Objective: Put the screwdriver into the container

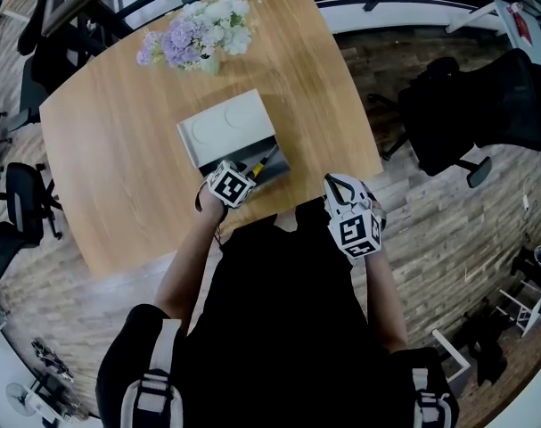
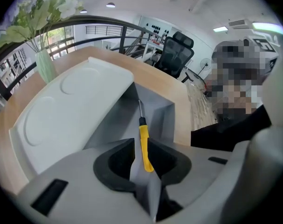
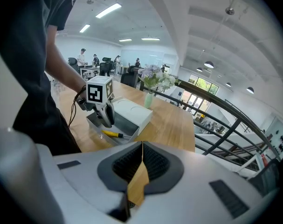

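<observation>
A yellow-handled screwdriver (image 1: 264,160) lies inside the grey container (image 1: 280,166), whose white lid (image 1: 225,127) is slid back over the far part. My left gripper (image 1: 230,184) hovers at the container's near end. In the left gripper view the jaws (image 2: 140,146) stand slightly open, and the screwdriver (image 2: 143,139) rests on the container floor (image 2: 162,120) in the gap, grey showing beside it. The right gripper view shows the screwdriver (image 3: 112,134) lying flat just under the left gripper's fingers (image 3: 106,115). My right gripper (image 1: 350,212) hangs off the table's near edge, shut and empty (image 3: 142,150).
A pale green vase of white and purple flowers (image 1: 199,34) stands at the far side of the wooden table (image 1: 110,150). Black office chairs (image 1: 466,114) stand on the floor to the right and left. A railing (image 3: 234,120) runs beyond the table.
</observation>
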`<move>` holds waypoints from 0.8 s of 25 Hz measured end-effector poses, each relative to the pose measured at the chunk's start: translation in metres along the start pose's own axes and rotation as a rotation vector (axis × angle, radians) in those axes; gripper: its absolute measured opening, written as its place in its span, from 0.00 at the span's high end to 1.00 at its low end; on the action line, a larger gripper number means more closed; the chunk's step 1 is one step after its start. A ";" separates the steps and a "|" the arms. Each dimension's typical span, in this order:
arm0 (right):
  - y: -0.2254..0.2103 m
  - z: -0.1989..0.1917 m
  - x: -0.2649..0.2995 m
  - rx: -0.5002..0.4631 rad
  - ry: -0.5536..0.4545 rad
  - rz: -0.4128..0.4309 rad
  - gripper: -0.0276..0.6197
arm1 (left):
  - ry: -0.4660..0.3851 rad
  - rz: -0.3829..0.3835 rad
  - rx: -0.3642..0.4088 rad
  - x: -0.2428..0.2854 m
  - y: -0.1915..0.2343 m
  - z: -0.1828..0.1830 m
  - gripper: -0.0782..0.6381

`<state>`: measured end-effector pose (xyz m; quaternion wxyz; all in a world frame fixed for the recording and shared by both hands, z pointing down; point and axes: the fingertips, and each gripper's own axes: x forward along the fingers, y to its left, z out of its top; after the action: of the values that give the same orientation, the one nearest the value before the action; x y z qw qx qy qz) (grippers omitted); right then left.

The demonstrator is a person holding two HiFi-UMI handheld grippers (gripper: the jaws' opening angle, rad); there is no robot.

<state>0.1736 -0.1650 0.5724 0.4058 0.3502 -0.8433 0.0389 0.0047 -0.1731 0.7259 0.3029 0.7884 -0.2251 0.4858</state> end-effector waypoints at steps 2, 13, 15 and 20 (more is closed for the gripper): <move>0.002 0.001 0.001 -0.003 -0.002 0.003 0.92 | -0.033 0.020 0.015 -0.005 0.001 0.004 0.78; 0.020 0.018 0.011 -0.025 -0.031 0.023 0.92 | -0.210 0.056 0.096 -0.041 -0.006 0.020 0.86; 0.025 0.021 0.013 -0.033 -0.031 0.029 0.92 | -0.257 0.022 0.058 -0.049 -0.010 0.023 0.86; 0.031 0.035 0.015 -0.030 -0.069 -0.002 0.92 | -0.368 -0.019 0.047 -0.073 -0.022 0.033 0.86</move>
<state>0.1246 -0.1623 0.5665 0.3815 0.3461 -0.8570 0.0137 0.0089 -0.1761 0.6425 0.2429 0.8728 -0.2578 0.3357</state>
